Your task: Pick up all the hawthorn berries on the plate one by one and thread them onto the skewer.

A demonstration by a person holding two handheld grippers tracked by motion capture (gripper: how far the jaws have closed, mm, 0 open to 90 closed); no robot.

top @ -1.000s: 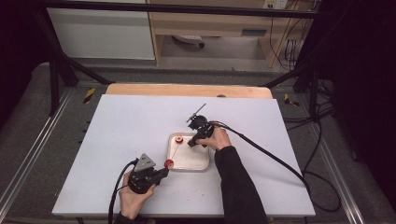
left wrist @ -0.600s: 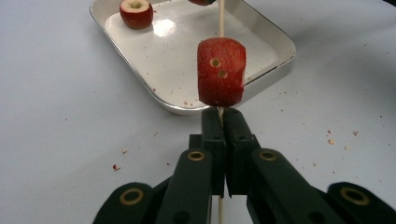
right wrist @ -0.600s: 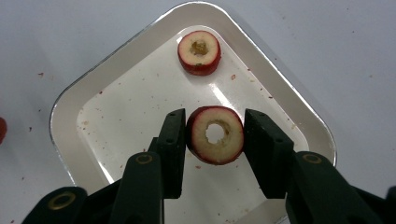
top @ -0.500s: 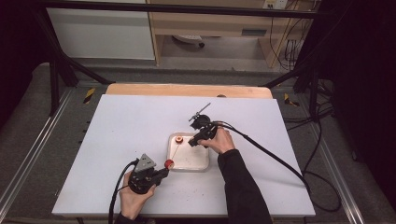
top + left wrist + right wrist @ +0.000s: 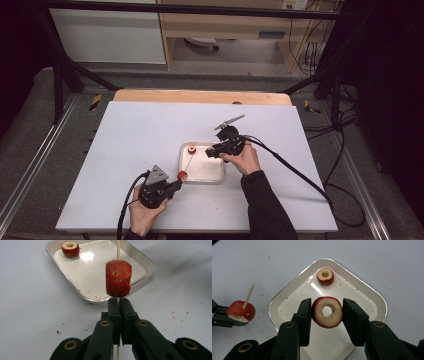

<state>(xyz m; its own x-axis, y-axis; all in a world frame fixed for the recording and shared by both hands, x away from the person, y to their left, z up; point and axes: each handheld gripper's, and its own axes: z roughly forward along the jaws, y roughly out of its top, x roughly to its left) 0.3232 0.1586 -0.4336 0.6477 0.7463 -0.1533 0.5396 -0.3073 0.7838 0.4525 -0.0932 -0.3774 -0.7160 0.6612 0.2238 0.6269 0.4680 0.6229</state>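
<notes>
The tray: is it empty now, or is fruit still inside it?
Not empty. One red fruit piece lies in the tray, near its far corner.

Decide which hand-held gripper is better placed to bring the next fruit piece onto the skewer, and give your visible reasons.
Right. The right hand-held gripper already grips a cored fruit ring above the tray. The left hand-held gripper is shut on the skewer, which already carries one fruit piece, so it should probably just hold steady.
</notes>
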